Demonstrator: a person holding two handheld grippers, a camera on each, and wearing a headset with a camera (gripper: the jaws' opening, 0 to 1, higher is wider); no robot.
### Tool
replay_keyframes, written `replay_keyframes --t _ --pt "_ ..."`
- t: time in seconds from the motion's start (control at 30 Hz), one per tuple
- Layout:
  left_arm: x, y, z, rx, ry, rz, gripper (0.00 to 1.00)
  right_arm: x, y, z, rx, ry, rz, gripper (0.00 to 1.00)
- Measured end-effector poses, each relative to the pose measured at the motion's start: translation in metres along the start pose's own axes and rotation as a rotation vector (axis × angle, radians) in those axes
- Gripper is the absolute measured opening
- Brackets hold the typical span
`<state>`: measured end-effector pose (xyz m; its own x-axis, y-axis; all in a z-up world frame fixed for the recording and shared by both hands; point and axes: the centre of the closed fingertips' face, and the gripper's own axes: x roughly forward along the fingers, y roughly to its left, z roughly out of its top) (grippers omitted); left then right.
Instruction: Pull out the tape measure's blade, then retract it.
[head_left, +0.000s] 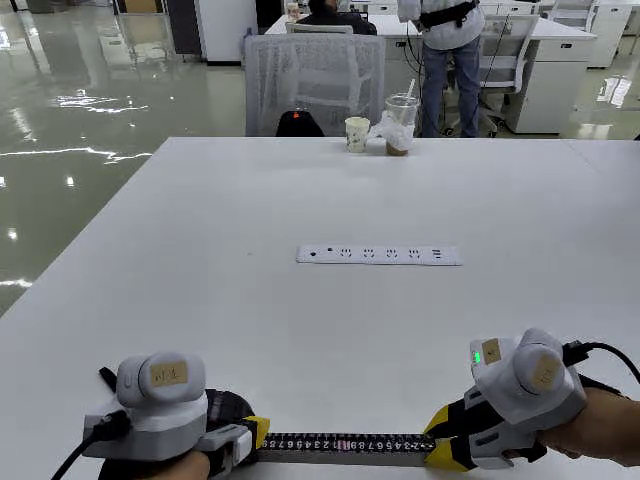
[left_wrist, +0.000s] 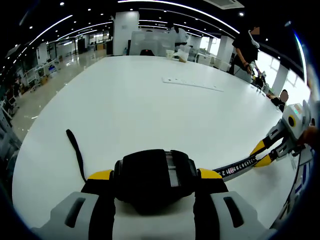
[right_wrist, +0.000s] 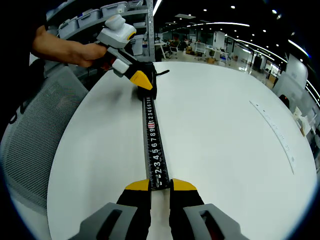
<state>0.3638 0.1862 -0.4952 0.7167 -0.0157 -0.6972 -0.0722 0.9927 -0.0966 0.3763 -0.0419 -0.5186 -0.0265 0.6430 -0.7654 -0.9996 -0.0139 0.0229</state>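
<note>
Jaws of my left gripper (left_wrist: 155, 176) were closed on the tape measure's black case (head_left: 226, 408), one yellow tip on each side. Those of my right gripper (right_wrist: 160, 186) were pinched narrow on the end of the blade (right_wrist: 154, 145). A short run of blade was out, lying flat on the table (head_left: 300, 190) between the grippers, well to the near side of the power strip (head_left: 378, 255) and roughly parallel to it. I judged the case hard, fairly weighty and smooth enough to twist in a loose hold, so its flat sides were the place to grip. I took the blade for thin springy steel, apt to kink and keen to snap back, best held at its end. The case's strap (left_wrist: 75, 150) trailed away from the blade. Cups (head_left: 357, 132) stood far beyond the power strip.
</note>
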Motion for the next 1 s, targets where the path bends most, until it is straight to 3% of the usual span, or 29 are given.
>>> replay_keyframes --t 1.0 --pt "-0.001 0.0 0.0 -0.005 -0.001 -0.008 0.58 0.017 0.003 0.021 -0.003 -0.016 0.008 0.1"
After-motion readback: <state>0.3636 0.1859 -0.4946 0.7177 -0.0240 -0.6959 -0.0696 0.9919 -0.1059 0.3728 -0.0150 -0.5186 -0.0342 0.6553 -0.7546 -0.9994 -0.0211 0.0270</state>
